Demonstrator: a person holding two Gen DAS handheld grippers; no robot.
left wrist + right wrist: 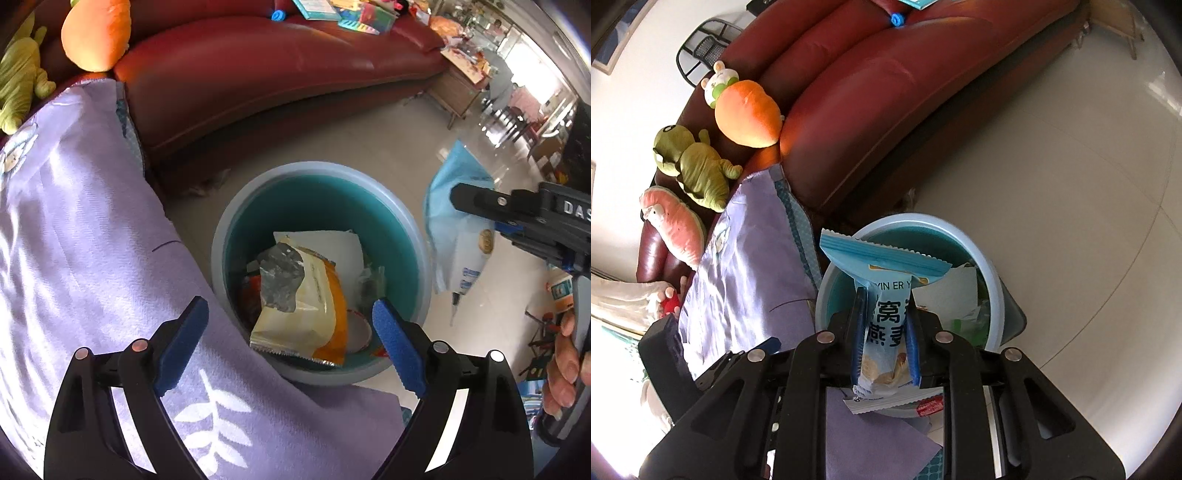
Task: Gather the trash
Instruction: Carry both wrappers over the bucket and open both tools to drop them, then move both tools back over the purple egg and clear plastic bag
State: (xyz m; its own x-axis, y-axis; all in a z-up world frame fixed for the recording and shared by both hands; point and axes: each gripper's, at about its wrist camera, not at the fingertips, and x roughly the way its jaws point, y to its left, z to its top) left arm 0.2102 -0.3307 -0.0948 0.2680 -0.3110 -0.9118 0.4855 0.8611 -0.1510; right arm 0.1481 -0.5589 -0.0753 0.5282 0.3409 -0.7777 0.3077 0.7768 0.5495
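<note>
R gripper (884,332) is clamping 1 blue snack bag (886,295) over 1 teal bin (321,170); L gripper (290,339) is hanging w/ fingers apart above it.

Ahead of your left claw (291,343) the bin (421,254) stands before the sofa (258,70), wrappers (306,306) inside; your right claw (884,325) hangs its packet (882,295) over the bin.

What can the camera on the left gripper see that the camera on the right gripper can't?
Only the left wrist view shows the orange-and-cream wrapper lying in the bin, and the open left gripper.

Only the right wrist view shows the green frog plush, the pink plush, and the writing on the blue snack packet pinched by the right gripper.

Both show the teal trash bin, red sofa, purple cloth and orange carrot plush.
</note>
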